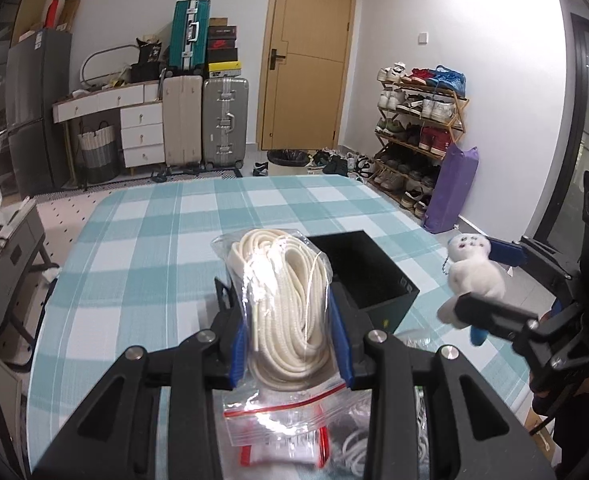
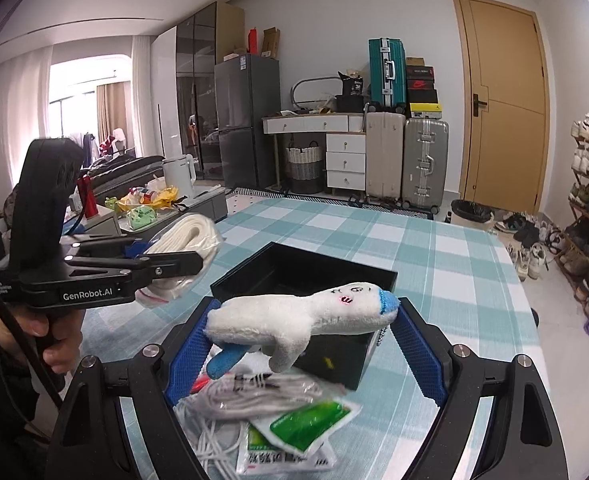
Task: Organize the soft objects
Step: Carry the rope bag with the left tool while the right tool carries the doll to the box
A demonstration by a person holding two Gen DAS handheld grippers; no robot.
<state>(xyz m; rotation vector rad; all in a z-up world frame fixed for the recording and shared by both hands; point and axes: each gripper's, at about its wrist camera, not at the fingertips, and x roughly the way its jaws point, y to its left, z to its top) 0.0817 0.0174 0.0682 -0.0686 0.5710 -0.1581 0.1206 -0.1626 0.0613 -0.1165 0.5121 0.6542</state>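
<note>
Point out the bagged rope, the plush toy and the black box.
bagged rope point(image 1: 284, 304), left wrist view, middle of the coil.
plush toy point(image 2: 294, 312), right wrist view, white body.
black box point(image 1: 390, 306), left wrist view, outer right wall.

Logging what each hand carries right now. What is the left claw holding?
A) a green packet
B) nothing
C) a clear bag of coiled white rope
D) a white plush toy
C: the left claw is clamped on the clear bag of coiled white rope, its blue pads pressing both sides.
</note>
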